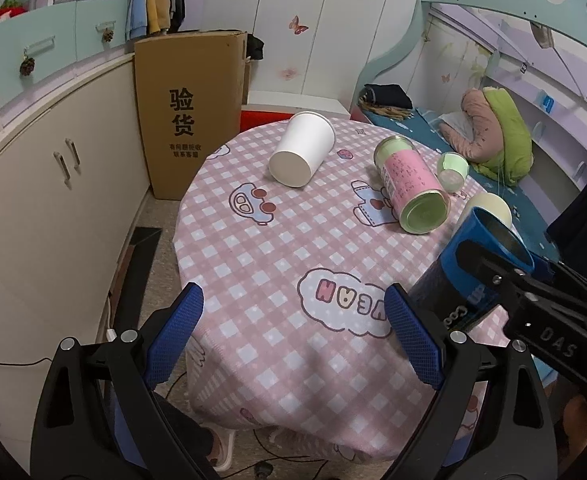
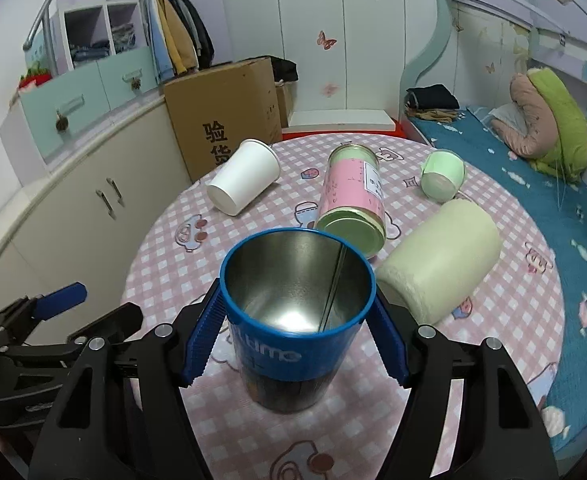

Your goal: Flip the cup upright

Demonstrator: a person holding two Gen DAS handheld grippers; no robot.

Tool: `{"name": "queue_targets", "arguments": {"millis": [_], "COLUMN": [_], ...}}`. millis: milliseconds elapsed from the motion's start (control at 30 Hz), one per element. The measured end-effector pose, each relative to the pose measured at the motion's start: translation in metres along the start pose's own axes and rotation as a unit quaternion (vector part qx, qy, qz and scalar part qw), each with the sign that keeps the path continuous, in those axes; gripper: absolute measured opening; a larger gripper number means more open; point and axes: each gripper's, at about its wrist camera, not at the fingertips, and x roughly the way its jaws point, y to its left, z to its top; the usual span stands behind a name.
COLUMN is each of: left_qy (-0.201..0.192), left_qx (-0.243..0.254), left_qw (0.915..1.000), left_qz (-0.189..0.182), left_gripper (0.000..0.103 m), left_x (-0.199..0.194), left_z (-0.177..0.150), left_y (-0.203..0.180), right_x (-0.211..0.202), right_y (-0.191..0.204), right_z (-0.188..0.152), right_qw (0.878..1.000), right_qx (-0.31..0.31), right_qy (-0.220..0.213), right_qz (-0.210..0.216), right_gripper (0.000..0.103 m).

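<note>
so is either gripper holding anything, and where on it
The right gripper holds the blue cup by its sides just below the rim, mouth up. The left gripper is open and holds nothing.

Blue cup [image 2: 297, 320] stands upright near the table's front edge, mouth open to the top, shiny bare-metal inside w/ a straight seam line down the wall. Outside: bright blue band round the rim w/ white lettering, darker print below. Base looks to be down on the pink checked cloth. In the left wrist view it [image 1: 473, 276] shows at the right, rim tilted by the lens.
</note>
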Motion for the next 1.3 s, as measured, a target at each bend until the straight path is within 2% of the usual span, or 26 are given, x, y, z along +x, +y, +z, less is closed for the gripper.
{"name": "queue_targets", "arguments": {"millis": [133, 333, 633, 833, 1067, 1100, 1133, 1300], "left_qy": [-0.005, -0.025, -0.084, -0.133, -0.197, -0.205, -0.213, -0.246], "left_qx": [-0.003, 0.003, 0.027, 0.037, 0.055, 0.056, 0.057, 0.064], "left_qw": [1.0000, 0.9996, 0.9961, 0.9905, 0.9788, 0.9771, 0.9754, 0.9669], "left_qz": [0.006, 0.010, 0.004, -0.002, 0.007, 0.009, 0.012, 0.022], "left_gripper": [0.092, 0.092, 0.092, 0.092, 0.096, 0.096, 0.096, 0.096], "left_x": [-0.011, -0.035, -0.089, -0.131, -0.178, -0.183, -0.189, -0.214], "left_z": [-0.003, -0.007, -0.011, -0.008, -0.014, -0.015, -0.017, -0.022], "left_y": [0.000, -0.006, -0.034, -0.054, -0.078, -0.080, -0.083, -0.092], "right_x": [-0.013, -0.042, -0.108, -0.162, -0.209, -0.212, -0.218, -0.241], "right_y": [0.002, 0.004, -0.003, -0.003, 0.002, 0.002, 0.002, -0.001], "right_z": [-0.003, -0.006, -0.013, -0.020, -0.029, -0.030, -0.033, -0.038], "right_qw": [1.000, 0.999, 0.996, 0.989, 0.980, 0.979, 0.977, 0.972], "right_qx": [0.001, 0.007, 0.006, -0.013, -0.033, -0.034, -0.037, -0.040], "right_qy": [-0.011, -0.036, -0.092, -0.145, -0.196, -0.200, -0.208, -0.232], "right_qz": [0.002, 0.014, 0.007, -0.014, -0.026, -0.028, -0.030, -0.027], "right_gripper": [0.072, 0.074, 0.074, 0.077, 0.078, 0.092, 0.096, 0.096]}}
